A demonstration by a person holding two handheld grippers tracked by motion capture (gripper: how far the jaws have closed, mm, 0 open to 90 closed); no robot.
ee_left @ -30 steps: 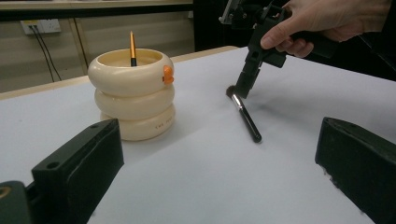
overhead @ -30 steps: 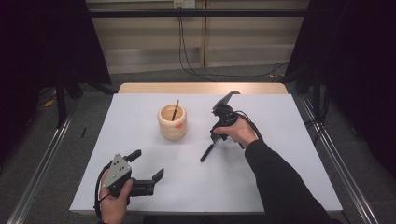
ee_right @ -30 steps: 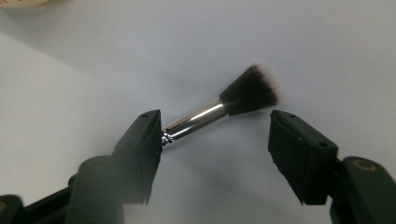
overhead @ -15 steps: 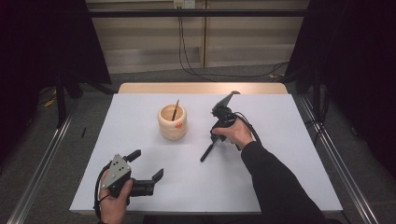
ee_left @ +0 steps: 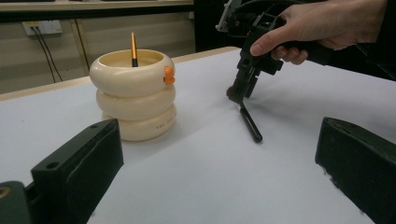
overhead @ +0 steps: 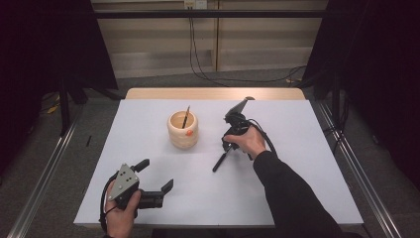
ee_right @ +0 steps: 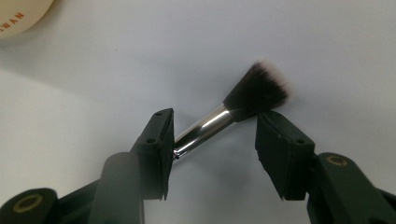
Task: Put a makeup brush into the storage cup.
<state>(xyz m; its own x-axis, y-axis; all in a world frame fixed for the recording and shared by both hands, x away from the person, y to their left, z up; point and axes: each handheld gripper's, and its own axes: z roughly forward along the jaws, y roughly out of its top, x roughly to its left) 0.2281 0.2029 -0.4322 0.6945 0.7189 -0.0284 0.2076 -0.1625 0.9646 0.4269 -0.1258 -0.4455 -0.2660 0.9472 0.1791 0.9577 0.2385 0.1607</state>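
Right gripper view looks down on a makeup brush (ee_right: 219, 122) lying flat on the white surface (ee_right: 93, 70), its chrome ferrule and dark bristle head between the jaws of the right gripper (ee_right: 212, 140). One pad sits against the ferrule's end; the other stands clear beside the bristles, so nothing is clamped yet. Over the last second these jaws have been closing and then eased a little wider, with the brush between them throughout. Compared with a second ago, the hand has not shifted and the brush has not moved or lifted. I judge the grasp is being lined up, not completed.

High view puts the brush (overhead: 221, 159) near the middle of the surface, right of the cream ringed holder (overhead: 183, 130), which already carries an orange-handled brush (overhead: 186, 116). The left gripper (overhead: 148, 186) rests near the front edge toward the left corner, jaws spread and empty, unchanged.
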